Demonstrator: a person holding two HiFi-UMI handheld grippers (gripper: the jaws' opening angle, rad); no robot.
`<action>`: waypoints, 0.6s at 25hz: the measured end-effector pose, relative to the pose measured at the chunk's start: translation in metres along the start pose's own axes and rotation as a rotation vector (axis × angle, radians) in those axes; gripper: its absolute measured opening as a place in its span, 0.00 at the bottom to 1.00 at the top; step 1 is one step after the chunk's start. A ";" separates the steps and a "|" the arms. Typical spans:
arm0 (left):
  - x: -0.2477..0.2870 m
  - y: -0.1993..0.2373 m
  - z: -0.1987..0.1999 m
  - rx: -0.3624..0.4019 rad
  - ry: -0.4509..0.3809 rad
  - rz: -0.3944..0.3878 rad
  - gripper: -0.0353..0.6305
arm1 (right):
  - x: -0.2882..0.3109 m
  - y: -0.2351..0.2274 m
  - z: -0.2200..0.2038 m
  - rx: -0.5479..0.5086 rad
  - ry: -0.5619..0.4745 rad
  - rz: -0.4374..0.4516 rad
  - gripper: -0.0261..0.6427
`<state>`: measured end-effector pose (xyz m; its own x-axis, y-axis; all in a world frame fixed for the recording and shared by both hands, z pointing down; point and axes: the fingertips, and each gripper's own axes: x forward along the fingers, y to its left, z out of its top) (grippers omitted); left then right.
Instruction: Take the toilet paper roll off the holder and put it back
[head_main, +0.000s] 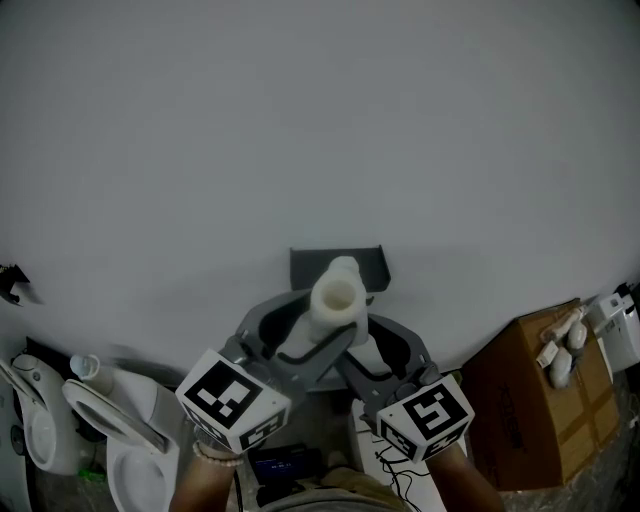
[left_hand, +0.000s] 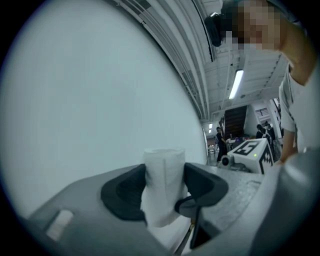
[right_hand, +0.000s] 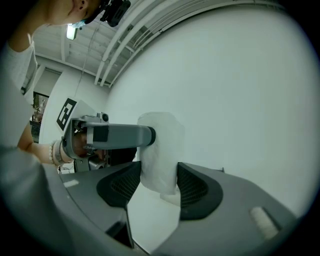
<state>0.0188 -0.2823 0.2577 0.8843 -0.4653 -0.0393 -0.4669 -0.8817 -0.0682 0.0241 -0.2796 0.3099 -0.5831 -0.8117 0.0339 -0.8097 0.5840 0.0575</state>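
White: one roll (head_main: 337, 296), two grippers (left_hand: 164, 192) (right_hand: 159, 176)

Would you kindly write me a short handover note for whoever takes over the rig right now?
Left gripper: fingers closed on the toilet paper roll.
Right gripper: closed on the same roll from the other side.
Roll: held in the air between both grippers, in front of the dark holder on the wall, apparently clear of it.
Done: the roll looks to be off the holder.
Left: put it back on the holder, then release with both grippers.
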 end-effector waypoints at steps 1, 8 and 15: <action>0.001 0.001 0.002 0.003 -0.003 0.002 0.41 | 0.001 -0.001 0.002 -0.003 -0.003 0.001 0.37; 0.006 0.006 0.014 0.040 -0.034 0.013 0.41 | 0.006 -0.010 0.014 -0.048 -0.019 -0.001 0.37; 0.034 0.031 0.019 0.052 -0.038 0.044 0.41 | 0.027 -0.041 0.021 -0.059 -0.004 -0.002 0.37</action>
<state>0.0339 -0.3242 0.2355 0.8627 -0.4992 -0.0808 -0.5056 -0.8548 -0.1172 0.0397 -0.3251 0.2872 -0.5818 -0.8128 0.0297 -0.8056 0.5809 0.1168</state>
